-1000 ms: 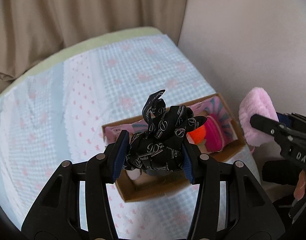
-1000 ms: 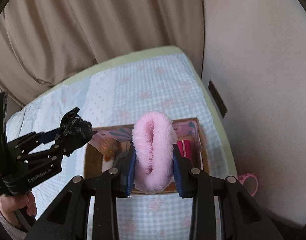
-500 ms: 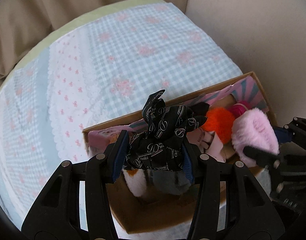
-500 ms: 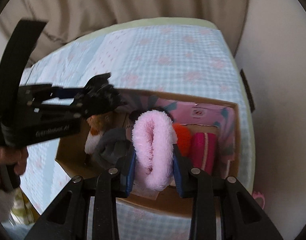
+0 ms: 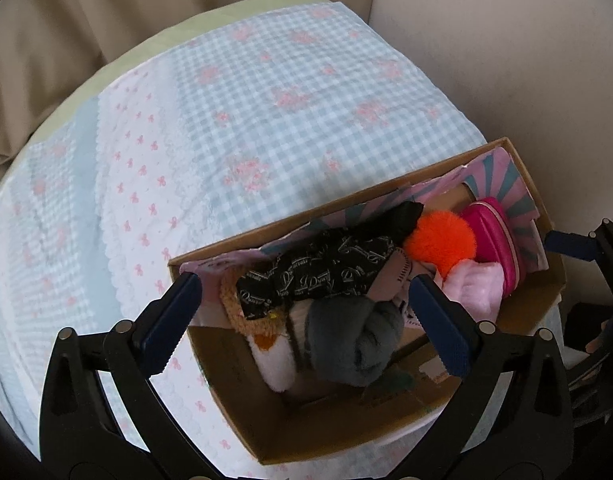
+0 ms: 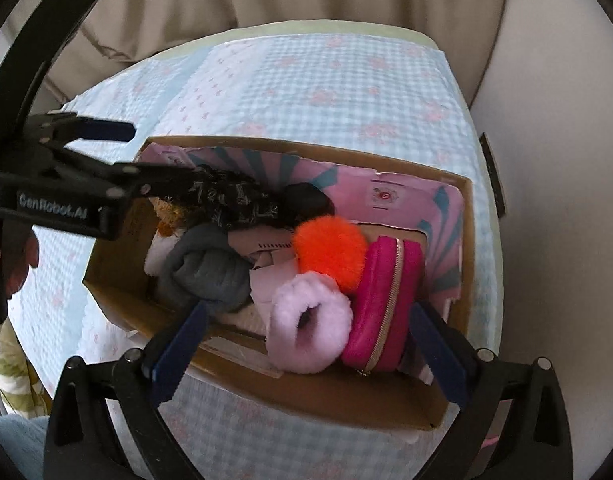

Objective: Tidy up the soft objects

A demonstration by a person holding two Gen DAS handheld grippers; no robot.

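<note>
pink fluffy scrunchie (image 6: 309,332), black printed scrunchie (image 5: 326,274), both in box (image 6: 346,402)

box (image 6: 290,394) crammed with soft things — bedspread (image 5: 266,92) beyond lies open.

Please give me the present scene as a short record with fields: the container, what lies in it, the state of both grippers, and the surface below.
container: cardboard box, open top, pink and teal lining
contents: black printed scrunchie, grey sock roll, orange pompom, pink fluffy scrunchie, magenta zip pouch
left gripper: jaws wide open above the box, holding nothing
right gripper: jaws wide open above the box, holding nothing
surface: blue checked blanket with pink flowers
</note>
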